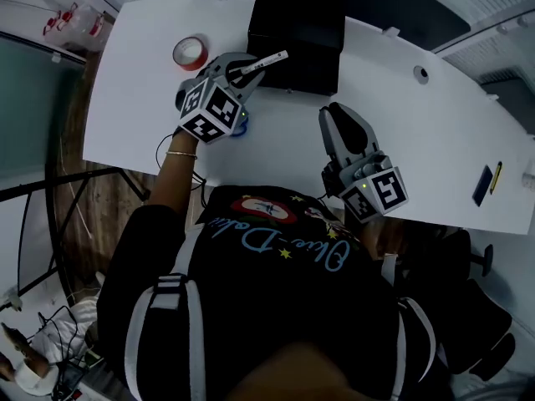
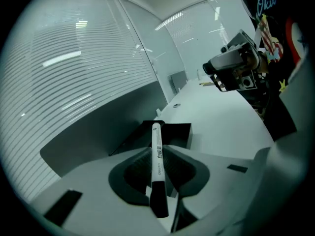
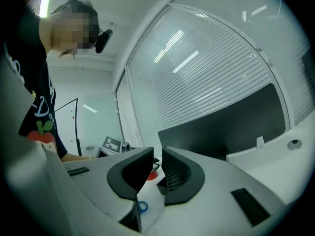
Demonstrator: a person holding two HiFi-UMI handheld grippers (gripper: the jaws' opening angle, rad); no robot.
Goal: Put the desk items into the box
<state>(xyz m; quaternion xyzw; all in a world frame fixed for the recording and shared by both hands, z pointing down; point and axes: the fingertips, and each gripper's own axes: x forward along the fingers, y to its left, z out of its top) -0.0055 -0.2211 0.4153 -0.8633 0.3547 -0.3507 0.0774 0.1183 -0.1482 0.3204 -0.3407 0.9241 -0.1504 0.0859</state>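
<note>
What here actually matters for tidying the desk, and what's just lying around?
Part of the job: marker, held in the left claw; black box; red tape roll; blue ring.
Just lying about: cables, lower left; grommet hole.

Overhead head view, left gripper view share box (image 1: 297,36).

White desk (image 1: 134,98), black box (image 1: 297,32), red tape roll (image 1: 190,53) glowing.
The marker (image 1: 267,59) is showing a white barrel with dark print and a black cap. The left gripper (image 1: 249,69) and right gripper (image 1: 338,114) are showing pale grey with black pads, their cubes wearing black-and-white squares, and a small ring (image 1: 241,129) is peeking blue.
</note>
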